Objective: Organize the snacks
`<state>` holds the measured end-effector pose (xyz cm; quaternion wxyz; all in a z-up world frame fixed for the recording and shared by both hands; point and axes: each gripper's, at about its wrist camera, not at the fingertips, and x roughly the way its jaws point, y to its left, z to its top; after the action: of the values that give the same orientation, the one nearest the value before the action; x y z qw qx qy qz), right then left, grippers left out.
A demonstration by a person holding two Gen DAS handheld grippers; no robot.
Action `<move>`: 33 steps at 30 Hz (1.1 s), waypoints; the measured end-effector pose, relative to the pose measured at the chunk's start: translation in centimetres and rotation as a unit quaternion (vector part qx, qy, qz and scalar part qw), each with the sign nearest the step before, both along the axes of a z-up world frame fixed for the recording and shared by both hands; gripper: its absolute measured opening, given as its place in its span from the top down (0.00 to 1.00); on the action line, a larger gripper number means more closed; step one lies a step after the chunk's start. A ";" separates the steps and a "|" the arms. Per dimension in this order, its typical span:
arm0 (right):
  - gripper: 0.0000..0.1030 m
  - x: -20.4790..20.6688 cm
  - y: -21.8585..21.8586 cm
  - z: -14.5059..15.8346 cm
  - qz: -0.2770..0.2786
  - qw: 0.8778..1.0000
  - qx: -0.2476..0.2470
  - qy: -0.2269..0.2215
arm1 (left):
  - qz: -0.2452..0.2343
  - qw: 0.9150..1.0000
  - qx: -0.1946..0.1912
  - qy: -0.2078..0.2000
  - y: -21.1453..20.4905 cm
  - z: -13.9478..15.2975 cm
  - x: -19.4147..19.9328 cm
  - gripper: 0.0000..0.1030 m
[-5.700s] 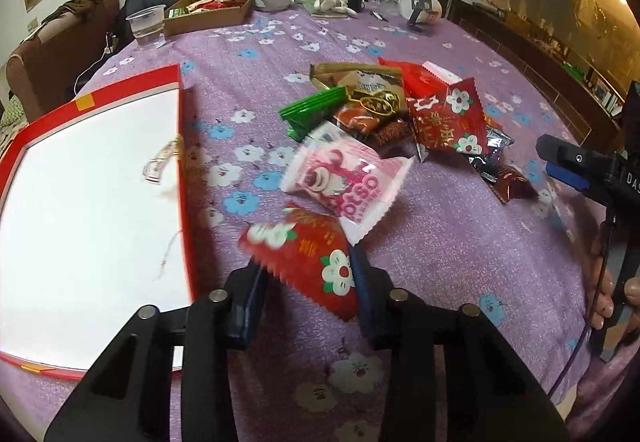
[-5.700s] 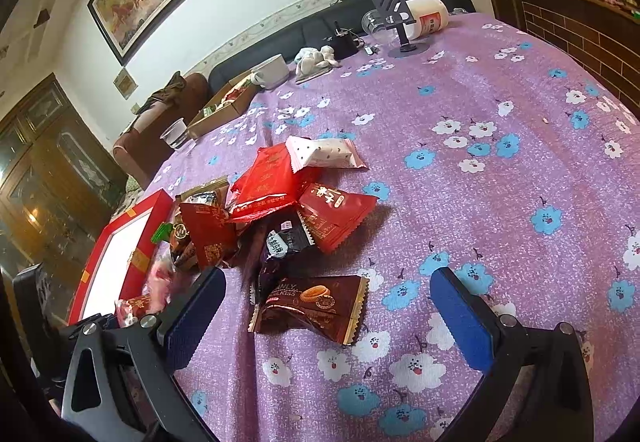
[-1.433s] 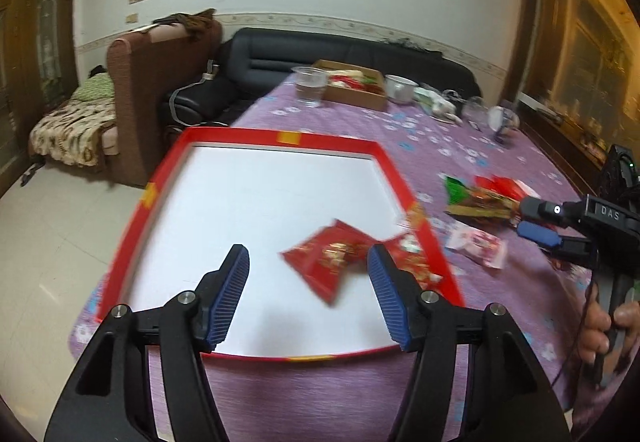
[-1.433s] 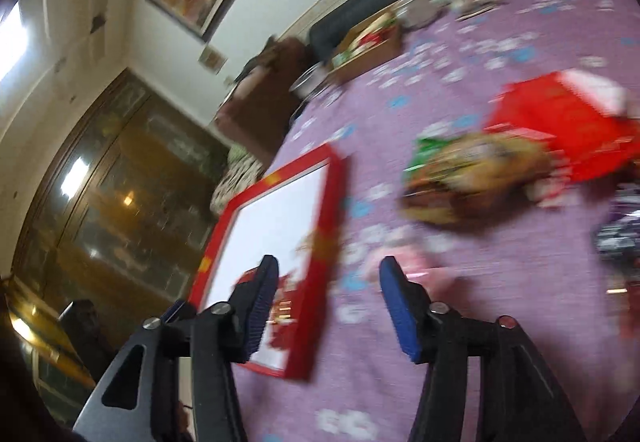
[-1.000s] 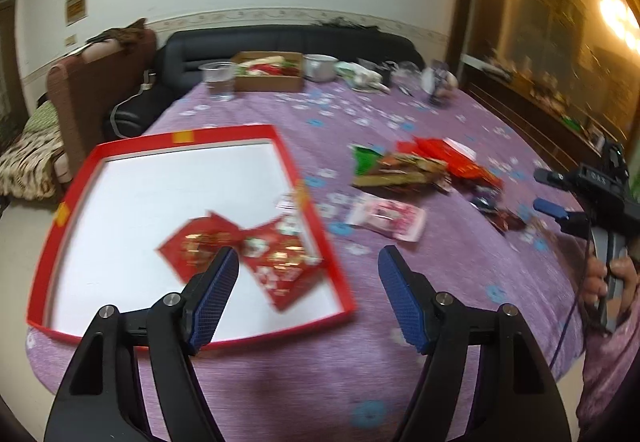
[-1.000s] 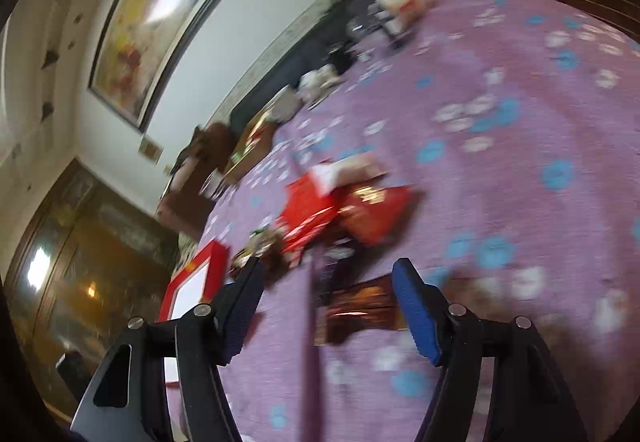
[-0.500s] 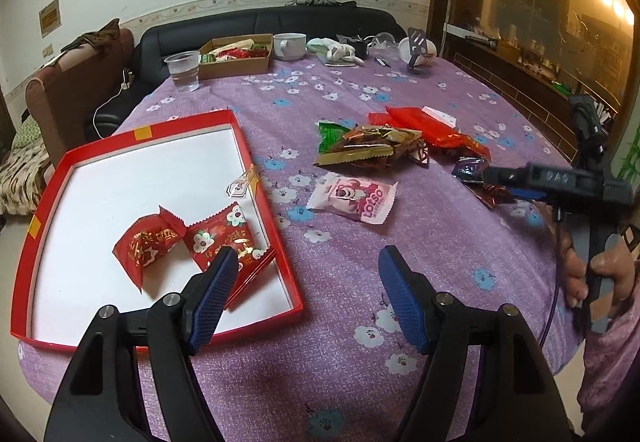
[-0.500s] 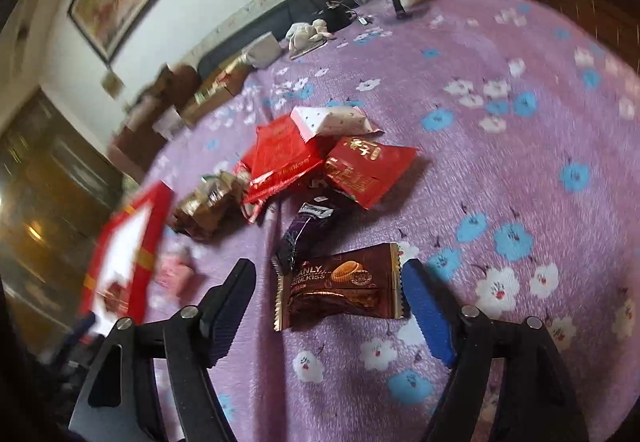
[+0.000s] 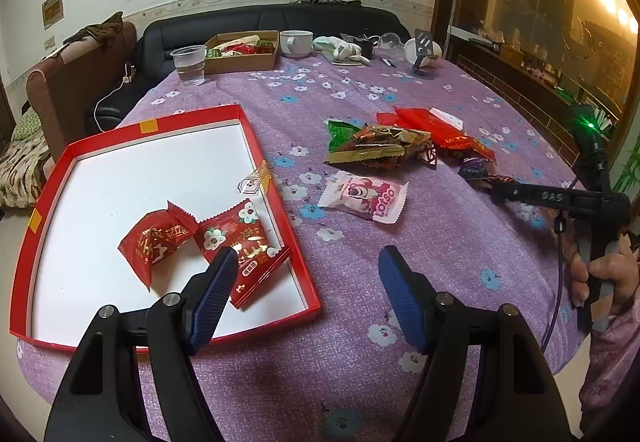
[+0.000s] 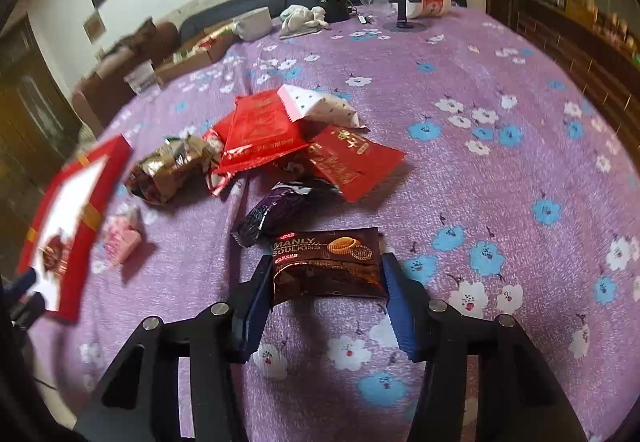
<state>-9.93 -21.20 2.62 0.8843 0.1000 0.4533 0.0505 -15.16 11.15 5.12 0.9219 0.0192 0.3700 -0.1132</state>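
Observation:
A red tray [image 9: 188,118] with a white floor holds two red snack packets [image 9: 156,238] [image 9: 236,238]. My left gripper [image 9: 308,258] hovers open over the tray's near right corner, with nothing between its fingers. A pink Lotso packet [image 9: 366,194] lies alone on the cloth, beside a pile of green, gold and red packets [image 9: 384,146]. My right gripper [image 10: 326,266] is closing on a brown cookie packet [image 10: 324,258] that lies flat on the table, and both pads touch its ends. Just beyond it lies a purple packet [image 10: 276,210].
The purple flowered tablecloth [image 9: 360,342] covers a round table. At the far edge stand a cardboard box of snacks [image 9: 244,52], a plastic cup [image 9: 188,64], a white mug [image 9: 296,42] and a phone stand [image 9: 422,50]. A person's hand [image 9: 608,274] holds the right gripper's handle.
My right gripper has come down over the brown cookie packet and its jaws have narrowed onto it. The left gripper has swung away from the tray's middle and now holds still.

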 end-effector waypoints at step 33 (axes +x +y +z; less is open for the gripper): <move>0.48 -0.1 -8.3 -0.8 -0.009 0.950 0.309 -0.053 | -0.054 0.993 0.062 0.090 -8.2 -4.1 9.9 0.44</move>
<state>-10.02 -29.45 1.87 0.8332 0.3698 0.3671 0.1850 -5.25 2.93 1.06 0.8746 0.0858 0.4558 -0.1412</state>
